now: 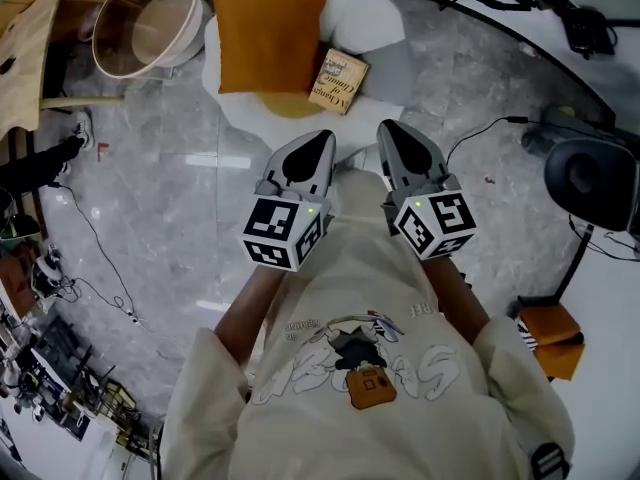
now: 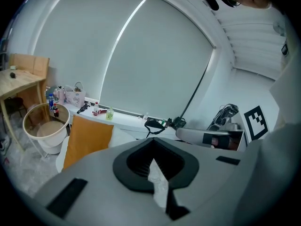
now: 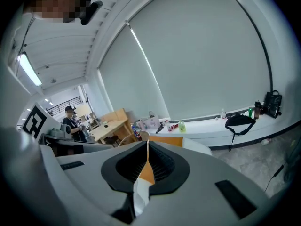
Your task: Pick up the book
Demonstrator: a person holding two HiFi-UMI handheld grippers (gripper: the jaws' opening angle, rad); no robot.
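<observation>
**Small tan book [image 1: 339, 80] on a white seat, both grippers closed and empty**

Lies flat and turned at a slant on a white padded seat [image 1: 375, 13], just beside the lower right corner of an orange cushion [image 1: 268, 30]. Shows a tan, aged-looking cover with dark ornamental lettering inside a thin dark border; print too small to read. Looks slim and a little taller than wide, with one corner pointing toward the grippers.

Sits beyond the tips of both grippers and roughly between them, touched by neither. Left gripper [image 1: 322, 140]: jaws pressed together tip to tip, nothing held, aimed toward the seat. Right gripper [image 1: 388, 128]: jaws likewise closed on nothing, level with the left and close beside it. Behind each pair of jaws, a cube with black-and-white square markers, then cream sleeves [image 1: 225, 333] leading back to a printed cream sweatshirt.

Further out: grey marbled floor [image 1: 180, 178] all around the seat. At upper left, a round pale basket [image 1: 150, 23] with a wooden rim, next to a wooden table [image 1: 25, 38]. At the right edge, a round black device [image 1: 590, 178] trailing black cables.
</observation>
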